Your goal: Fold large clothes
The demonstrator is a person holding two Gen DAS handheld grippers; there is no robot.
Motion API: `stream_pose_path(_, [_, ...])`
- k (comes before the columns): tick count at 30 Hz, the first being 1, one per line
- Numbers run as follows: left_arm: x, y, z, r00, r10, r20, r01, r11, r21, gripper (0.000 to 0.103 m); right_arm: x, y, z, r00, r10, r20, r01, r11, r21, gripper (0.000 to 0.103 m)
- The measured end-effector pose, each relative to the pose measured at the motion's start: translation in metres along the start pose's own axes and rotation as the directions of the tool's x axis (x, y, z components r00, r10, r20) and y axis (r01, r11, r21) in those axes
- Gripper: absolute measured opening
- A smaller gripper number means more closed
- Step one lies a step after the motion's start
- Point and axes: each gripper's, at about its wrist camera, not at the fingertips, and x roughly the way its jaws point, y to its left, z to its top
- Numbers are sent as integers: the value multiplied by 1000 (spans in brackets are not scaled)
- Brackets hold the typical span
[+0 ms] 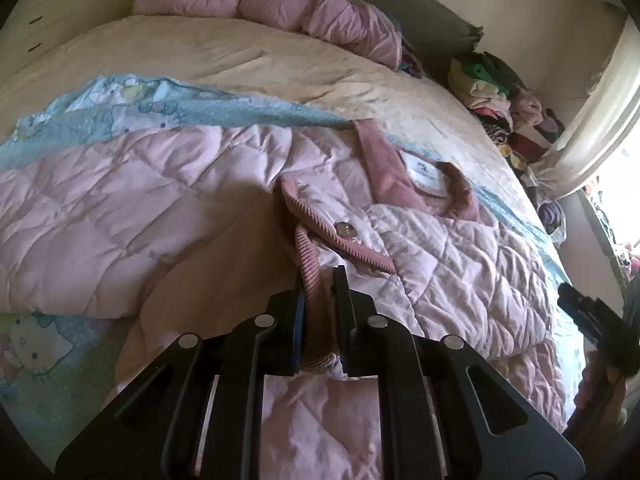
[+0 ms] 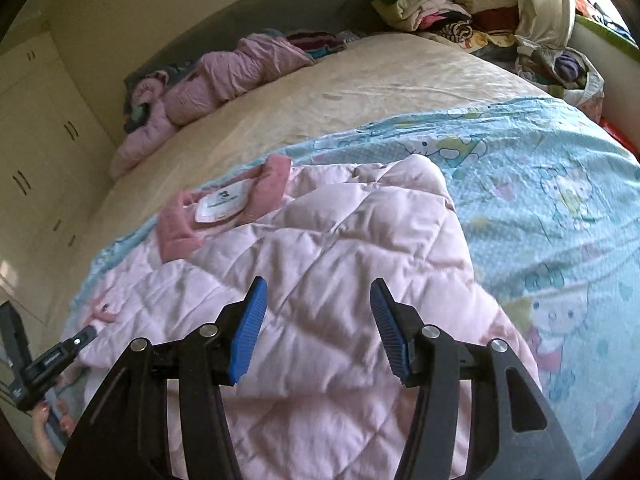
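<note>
Pink quilted jacket (image 1: 460,264), ribbed edge (image 1: 310,276) in clamped left gripper (image 1: 320,280)

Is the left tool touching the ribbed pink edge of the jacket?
Touching. The left wrist view shows the left tool shut on the ribbed edge of the pink jacket.

A wide bed (image 2: 360,80) under a cream cover fills the room, a pale blue cartoon sheet (image 2: 540,200) across its near end. Cream cupboards (image 2: 36,128) line one wall; daylight pours past a curtain (image 1: 592,128).
</note>
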Motion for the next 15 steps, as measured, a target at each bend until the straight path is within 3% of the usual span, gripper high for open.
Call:
stream_pose_path(7, [6,4,-3,1000,9,-26,-9,1000,-11,7,44,-23,10,990,-103,-96,104,994,14,52])
stream_pose_path(13, [14,7,-6,999,12,-47,-13,1000,-17,9,66,-41,1,986,-97,-139,107,992,65,52])
stream_pose_path(15, [11,8,-7,999,30,-44,-32,999,-24,18,68,-41,-2,986,-102,-135,110,992,55,52])
